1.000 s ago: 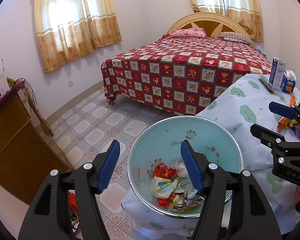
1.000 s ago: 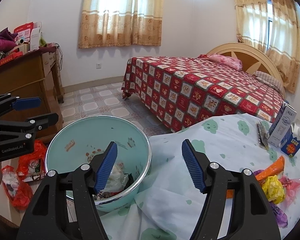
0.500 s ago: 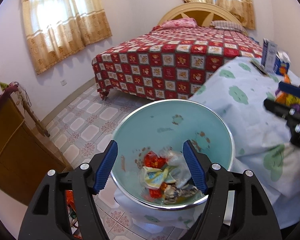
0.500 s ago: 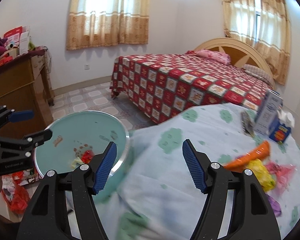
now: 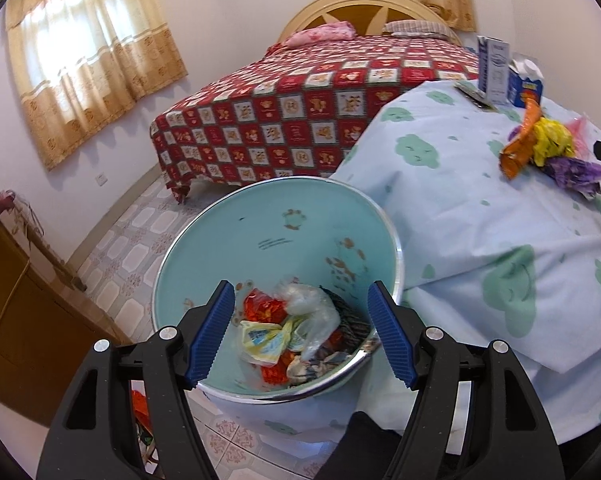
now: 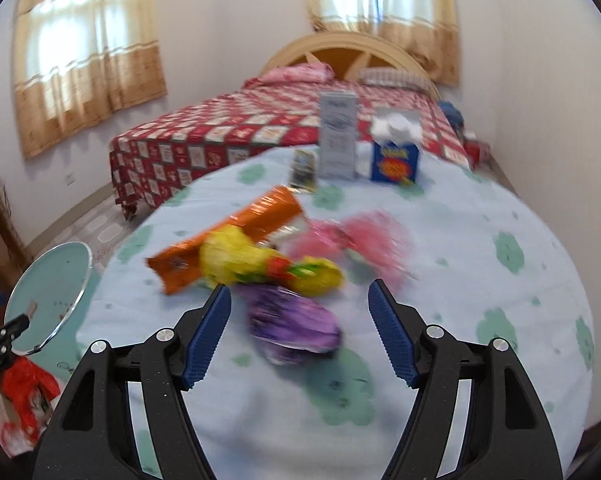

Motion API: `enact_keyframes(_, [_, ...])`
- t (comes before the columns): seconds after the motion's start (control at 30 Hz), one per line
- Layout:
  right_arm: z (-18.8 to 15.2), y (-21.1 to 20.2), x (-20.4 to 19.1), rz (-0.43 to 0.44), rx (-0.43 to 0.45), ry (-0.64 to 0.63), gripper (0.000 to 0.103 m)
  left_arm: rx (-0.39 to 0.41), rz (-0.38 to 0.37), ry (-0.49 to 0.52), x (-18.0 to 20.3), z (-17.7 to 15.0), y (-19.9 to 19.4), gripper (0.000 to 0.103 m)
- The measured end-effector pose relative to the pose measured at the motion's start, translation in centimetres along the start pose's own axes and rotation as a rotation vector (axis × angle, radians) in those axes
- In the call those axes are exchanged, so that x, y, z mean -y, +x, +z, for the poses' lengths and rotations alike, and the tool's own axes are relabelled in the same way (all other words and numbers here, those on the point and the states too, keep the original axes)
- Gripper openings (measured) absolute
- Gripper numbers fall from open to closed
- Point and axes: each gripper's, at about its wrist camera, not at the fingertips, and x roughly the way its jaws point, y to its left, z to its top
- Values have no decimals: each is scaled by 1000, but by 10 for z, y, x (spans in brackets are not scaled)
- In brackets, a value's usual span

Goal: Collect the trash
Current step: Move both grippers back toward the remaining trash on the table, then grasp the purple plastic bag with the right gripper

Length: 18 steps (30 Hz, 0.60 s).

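Note:
A light-blue trash bin [image 5: 284,232] stands on the floor beside the table, holding several crumpled wrappers [image 5: 296,332]. My left gripper [image 5: 300,336] is open and empty, hovering over the bin's near rim. On the table lies a trash pile: an orange wrapper [image 6: 228,236], a yellow wrapper [image 6: 260,264], a purple wrapper [image 6: 296,324] and a pink wrapper [image 6: 352,240]. My right gripper [image 6: 300,332] is open and empty, with the purple wrapper between its fingers. The pile also shows in the left wrist view [image 5: 548,148]. The bin shows at the left of the right wrist view [image 6: 48,296].
The table has a pale blue cloth with green clouds [image 6: 480,280]. A milk carton [image 6: 338,136], a blue tissue box [image 6: 394,156] and a small packet [image 6: 304,164] stand at its far side. A bed [image 5: 320,100] lies beyond. A wooden cabinet [image 5: 16,312] stands left.
My right gripper has swung right from the bin to the trash pile on the table and now frames the purple wrapper. My left gripper has moved closer over the bin.

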Motion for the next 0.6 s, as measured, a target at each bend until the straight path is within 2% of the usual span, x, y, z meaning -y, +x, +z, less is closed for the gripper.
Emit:
enact_keyframes(0.2, [-2,14,7,29,-75,10,71,-1,2,-2,1,0,0,71])
enact_keyframes(0.3, [-3,26,6,44,-142,3,71,-2,3,-11,-1,1,0,72])
enact_keyframes(0.37, [-4,30,5,60,-174,1,61,1,1,-13,-2,2,-2,72])
enact_keyframes(0.4, [-6,33,4,69,-198,-10,42,4,0,-12,-3,2,-2,72])
enact_keyframes(0.47, [-8,30,3,81,-194,-9,35,9,-1,-12,-2,4,-4,72])
enact_keyframes(0.53, [-11,23,3,110,-183,-13,22,14,-3,-9,-1,7,-5,72])
enact_keyframes(0.6, [-13,16,2,112,-165,-28,21,23,-9,-5,2,11,-8,72])
